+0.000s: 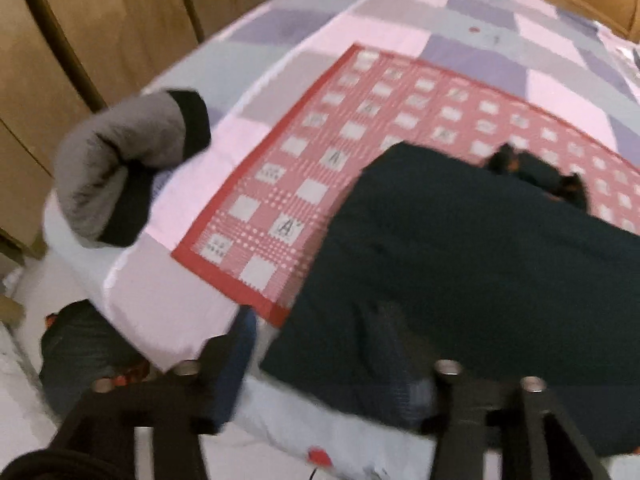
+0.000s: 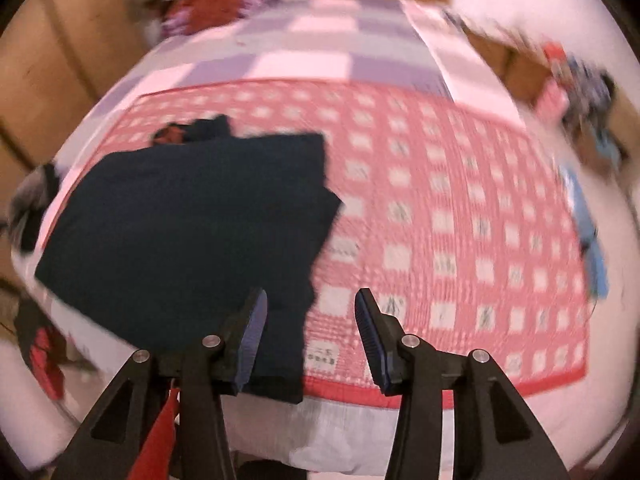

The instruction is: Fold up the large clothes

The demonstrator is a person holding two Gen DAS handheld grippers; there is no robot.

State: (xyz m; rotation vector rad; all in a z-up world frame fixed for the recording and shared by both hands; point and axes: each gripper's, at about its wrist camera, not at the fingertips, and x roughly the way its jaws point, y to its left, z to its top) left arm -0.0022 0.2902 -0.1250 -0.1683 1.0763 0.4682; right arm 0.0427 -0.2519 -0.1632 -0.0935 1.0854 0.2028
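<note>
A dark green garment (image 1: 472, 248) lies folded on a red-and-white checked cloth (image 1: 320, 152) on the bed. In the right wrist view the garment (image 2: 188, 232) covers the cloth's left part (image 2: 440, 216). My left gripper (image 1: 316, 364) hovers at the garment's near edge, fingers apart and blurred, nothing between them. My right gripper (image 2: 310, 320) is open above the garment's near right corner, holding nothing.
A grey and black jacket (image 1: 128, 164) lies at the bed's left edge. The checked bedspread (image 1: 460, 20) reaches back to red and purple clothes (image 2: 216, 0). Wooden wardrobe doors (image 1: 80, 20) stand left. Dark clothes (image 1: 80, 352) lie on the floor. Cluttered boxes (image 2: 576, 92) sit right.
</note>
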